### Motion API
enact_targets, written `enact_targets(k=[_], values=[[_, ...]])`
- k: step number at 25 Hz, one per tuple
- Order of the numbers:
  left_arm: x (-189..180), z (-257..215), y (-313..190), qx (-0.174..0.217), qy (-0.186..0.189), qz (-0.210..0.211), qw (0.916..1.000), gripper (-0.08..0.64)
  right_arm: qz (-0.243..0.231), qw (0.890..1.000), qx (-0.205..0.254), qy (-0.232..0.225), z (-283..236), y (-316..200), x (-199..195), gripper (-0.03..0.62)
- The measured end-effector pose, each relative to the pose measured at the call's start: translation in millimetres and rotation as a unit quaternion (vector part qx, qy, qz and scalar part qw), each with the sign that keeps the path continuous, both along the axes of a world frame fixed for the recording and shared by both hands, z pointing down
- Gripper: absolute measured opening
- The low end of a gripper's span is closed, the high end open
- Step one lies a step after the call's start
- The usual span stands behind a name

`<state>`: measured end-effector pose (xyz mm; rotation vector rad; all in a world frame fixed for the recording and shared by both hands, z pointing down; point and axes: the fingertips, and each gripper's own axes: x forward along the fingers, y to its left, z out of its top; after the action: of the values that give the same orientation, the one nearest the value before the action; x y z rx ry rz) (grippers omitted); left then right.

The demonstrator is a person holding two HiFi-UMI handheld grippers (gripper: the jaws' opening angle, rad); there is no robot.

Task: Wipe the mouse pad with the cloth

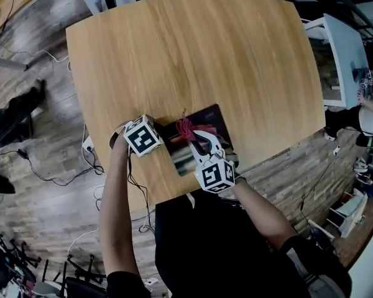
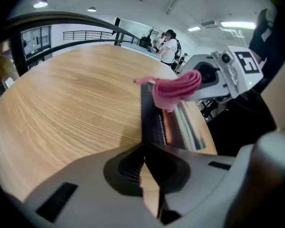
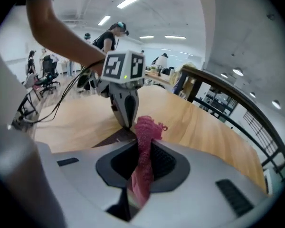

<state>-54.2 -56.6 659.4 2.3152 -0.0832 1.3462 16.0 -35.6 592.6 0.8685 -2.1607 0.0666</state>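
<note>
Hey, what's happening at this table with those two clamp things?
A person holds a two-jaw gripper in each hand over a light wooden table. The right gripper is shut on a bunched pink cloth, held over the dark rectangular mouse pad at the table's near edge. The left gripper, jaws together, has its tips at the pad's corner, seemingly steadying it.

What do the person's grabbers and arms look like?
The left gripper and right gripper are pale grey with dark ribbed pads inside the jaws. Each carries a white cube with black square markers. The person wears short black sleeves.
</note>
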Motion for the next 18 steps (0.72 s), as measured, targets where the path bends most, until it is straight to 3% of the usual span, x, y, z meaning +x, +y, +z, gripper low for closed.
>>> enact_targets(k=[3,7,13,18], values=[[1.0,-1.3,0.1,-0.010,0.011,-0.004,0.9999,0.025,-0.062,0.996,0.004,0.067,26.5,2.9,-13.3,0.061],[2.1,-1.5,0.0,-0.007,0.015,0.000,0.9999,0.023,-0.137,0.981,-0.002,0.139,51.7,9.6,-33.6,0.061],[-0.8,-1.7,0.2,0.015,0.003,0.007,0.9999,0.023,-0.203,0.958,-0.013,0.201,65.8,17.7,-56.5,0.061],[-2.1,-0.3,-0.1,0.009,0.003,-0.006,0.9999,0.023,-0.226,0.952,-0.030,0.203,68.2,21.9,-60.0,0.061]])
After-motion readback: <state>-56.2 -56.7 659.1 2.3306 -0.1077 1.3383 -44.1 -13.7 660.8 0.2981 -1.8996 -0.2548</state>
